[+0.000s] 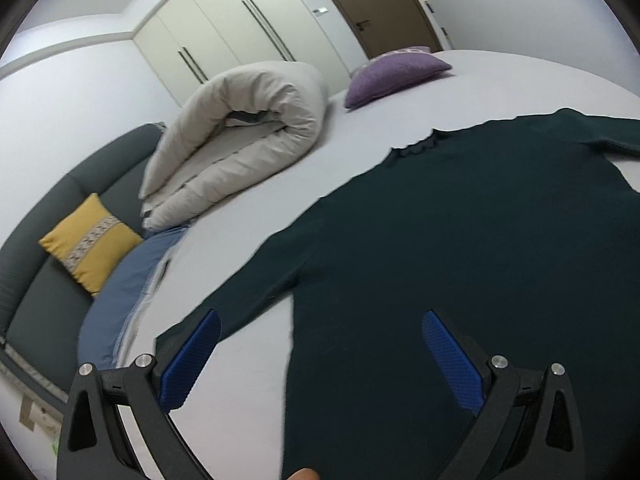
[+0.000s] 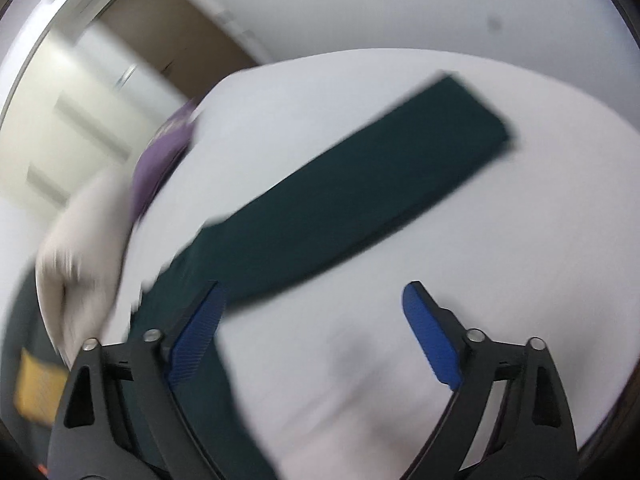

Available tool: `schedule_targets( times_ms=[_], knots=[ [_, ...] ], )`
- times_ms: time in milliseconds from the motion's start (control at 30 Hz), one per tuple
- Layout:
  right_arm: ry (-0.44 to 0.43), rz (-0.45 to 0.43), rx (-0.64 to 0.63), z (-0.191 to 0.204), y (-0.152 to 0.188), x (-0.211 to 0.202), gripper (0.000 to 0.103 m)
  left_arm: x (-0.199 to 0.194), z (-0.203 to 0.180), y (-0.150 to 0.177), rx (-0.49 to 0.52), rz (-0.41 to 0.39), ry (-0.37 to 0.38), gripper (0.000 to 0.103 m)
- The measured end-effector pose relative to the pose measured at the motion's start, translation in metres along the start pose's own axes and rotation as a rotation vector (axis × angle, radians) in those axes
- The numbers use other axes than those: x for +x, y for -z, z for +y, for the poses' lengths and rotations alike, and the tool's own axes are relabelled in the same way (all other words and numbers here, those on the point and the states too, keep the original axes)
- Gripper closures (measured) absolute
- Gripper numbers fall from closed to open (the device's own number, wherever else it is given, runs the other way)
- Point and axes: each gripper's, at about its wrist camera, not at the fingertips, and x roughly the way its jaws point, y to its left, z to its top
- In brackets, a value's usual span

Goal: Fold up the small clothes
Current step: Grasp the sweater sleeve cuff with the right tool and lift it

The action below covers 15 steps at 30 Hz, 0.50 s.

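A dark green long-sleeved sweater [image 1: 460, 248] lies flat on the pale bed sheet [image 1: 360, 132], neck toward the far side. My left gripper [image 1: 320, 320] hovers open over its near left side, where one sleeve runs down toward the left blue pad [image 1: 192, 360]. Nothing sits between the pads. In the blurred right wrist view, the other sleeve [image 2: 360, 188] stretches straight across the sheet [image 2: 400, 360] toward the upper right. My right gripper [image 2: 316, 296] stands open above bare sheet, its left finger over the sweater's edge, holding nothing.
A rolled cream duvet [image 1: 240, 136] lies at the bed's left, a purple cushion [image 1: 396, 74] at its far end. Beside the bed are a blue sheet edge [image 1: 132, 292], a dark sofa [image 1: 48, 292] with a yellow cushion [image 1: 90, 240], wardrobes [image 1: 224, 32] and a door. A fingertip [image 1: 304, 474] shows at the bottom edge.
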Motion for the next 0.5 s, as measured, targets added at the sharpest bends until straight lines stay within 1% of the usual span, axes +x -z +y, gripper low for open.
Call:
schedule_targets(
  times_ms=[33, 67, 100, 133, 167, 233, 267, 333, 400, 433, 500],
  knots=[
    [0.002, -0.005, 0.052, -0.018, -0.012, 0.005, 0.018, 0.004, -0.003, -0.003, 0.0, -0.003, 0.017, 0.0],
    [0.0, -0.011, 0.093, -0.034, -0.022, 0.009, 0.021, 0.008, -0.006, -0.006, 0.004, -0.015, 0.043, 0.0],
    [-0.011, -0.017, 0.116, -0.044, -0.03, 0.012, 0.027, 0.01, -0.009, -0.009, 0.008, -0.028, 0.071, 0.0],
    [-0.027, -0.022, 0.134, -0.052, -0.037, 0.016, 0.03, 0.014, -0.013, -0.011, 0.012, -0.035, 0.098, 0.0],
    [-0.047, -0.027, 0.151, -0.06, -0.046, 0.021, 0.032, 0.018, -0.017, -0.013, 0.015, -0.023, 0.11, 0.0],
    [-0.064, -0.033, 0.153, -0.064, -0.06, 0.029, 0.032, 0.029, -0.027, -0.019, 0.031, 0.032, 0.113, 0.0],
    [-0.074, -0.036, 0.149, -0.064, -0.068, 0.035, 0.033, 0.031, -0.029, -0.021, 0.015, 0.038, 0.118, 0.0],
    [-0.093, -0.035, 0.151, -0.068, -0.082, 0.05, 0.038, 0.031, -0.027, -0.026, -0.041, 0.017, 0.134, 0.0],
    [-0.091, -0.026, 0.155, -0.071, -0.096, 0.064, 0.056, 0.033, -0.025, -0.031, -0.083, 0.001, 0.13, 0.0],
    [-0.089, -0.022, 0.144, -0.069, -0.1, 0.069, 0.062, 0.04, -0.022, -0.035, -0.121, 0.016, 0.173, 0.0],
    [-0.05, -0.009, 0.107, -0.061, -0.112, 0.081, 0.086, 0.049, -0.014, -0.036, -0.19, 0.052, 0.277, 0.0]
  ],
)
